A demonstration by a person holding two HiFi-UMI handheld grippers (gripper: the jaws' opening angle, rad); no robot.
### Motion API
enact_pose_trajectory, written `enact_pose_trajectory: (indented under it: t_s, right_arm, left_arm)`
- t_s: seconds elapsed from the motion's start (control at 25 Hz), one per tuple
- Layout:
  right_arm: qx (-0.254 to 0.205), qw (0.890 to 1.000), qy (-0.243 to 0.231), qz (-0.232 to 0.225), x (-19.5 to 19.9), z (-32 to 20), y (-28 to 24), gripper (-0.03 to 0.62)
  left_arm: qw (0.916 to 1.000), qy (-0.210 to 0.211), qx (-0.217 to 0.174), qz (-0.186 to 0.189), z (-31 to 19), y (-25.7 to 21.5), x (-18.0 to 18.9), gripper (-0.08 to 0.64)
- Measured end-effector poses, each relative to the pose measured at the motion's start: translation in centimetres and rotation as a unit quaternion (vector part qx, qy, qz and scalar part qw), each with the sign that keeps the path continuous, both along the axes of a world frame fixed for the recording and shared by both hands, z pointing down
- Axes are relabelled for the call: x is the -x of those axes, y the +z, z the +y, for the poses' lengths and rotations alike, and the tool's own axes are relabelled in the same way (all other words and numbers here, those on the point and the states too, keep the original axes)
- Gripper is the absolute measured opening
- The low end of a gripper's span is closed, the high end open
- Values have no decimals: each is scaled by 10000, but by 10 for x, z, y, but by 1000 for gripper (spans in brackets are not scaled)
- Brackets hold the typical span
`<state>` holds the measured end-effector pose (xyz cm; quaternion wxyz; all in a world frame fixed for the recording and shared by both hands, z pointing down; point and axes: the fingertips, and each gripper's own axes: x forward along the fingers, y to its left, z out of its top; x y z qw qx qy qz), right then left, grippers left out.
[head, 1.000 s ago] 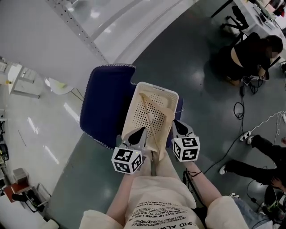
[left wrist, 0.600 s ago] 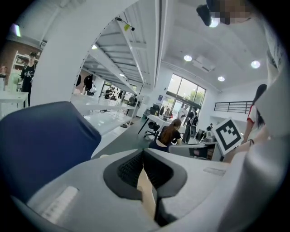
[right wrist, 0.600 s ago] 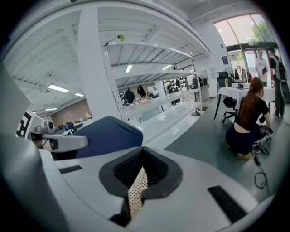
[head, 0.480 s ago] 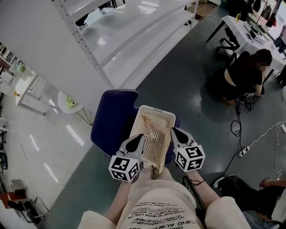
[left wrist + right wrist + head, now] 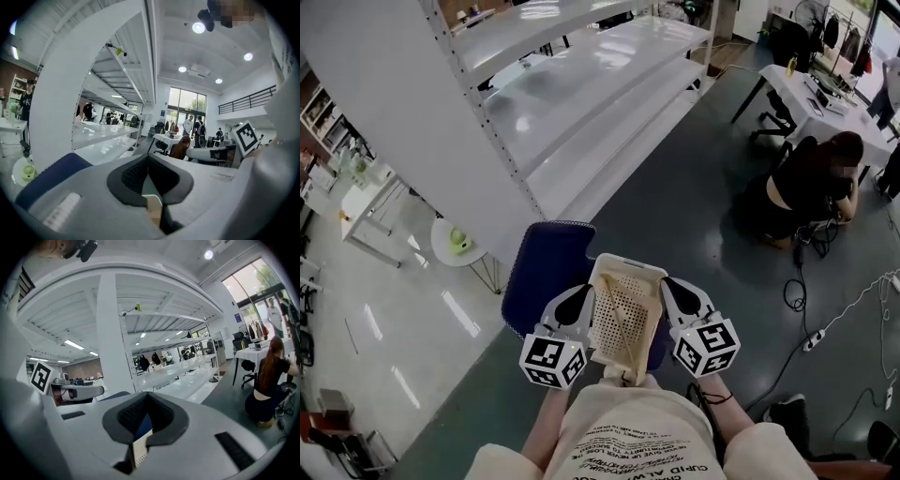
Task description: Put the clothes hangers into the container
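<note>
A cream perforated basket is held in front of me, partly over a blue seat. Thin pale wooden hangers lie inside it. My left gripper is on the basket's left wall and my right gripper on its right wall. In the left gripper view the left gripper is shut, with a cream piece of rim pinched low between the pads. In the right gripper view the right gripper is shut on a strip of perforated wall.
Long white shelving runs across the back. A small round white table with a green object stands at the left. A person sits on the floor at the right near a desk. Cables trail over the grey floor.
The head view has tipped up, bringing the shelving into sight. The basket and both grippers now sit lower and smaller in frame, with the grippers along the basket's sides, not its near end.
</note>
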<state>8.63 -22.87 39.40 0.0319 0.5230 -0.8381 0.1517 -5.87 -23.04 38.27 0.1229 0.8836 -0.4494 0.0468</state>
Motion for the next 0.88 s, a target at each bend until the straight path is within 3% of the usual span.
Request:
enact_pose_trajectory:
  t_s: [0.44,0.88]
  right_arm:
    - [-709,9970,50,-295,-13,-6,-60,2]
    - [-780,9962,210,-329,-28,-5,-67,2]
  left_arm:
    - [9967,-332,-695,-255,-1,-45,18,23]
    - [9950,-474,-824,-309,0,-54,26,23]
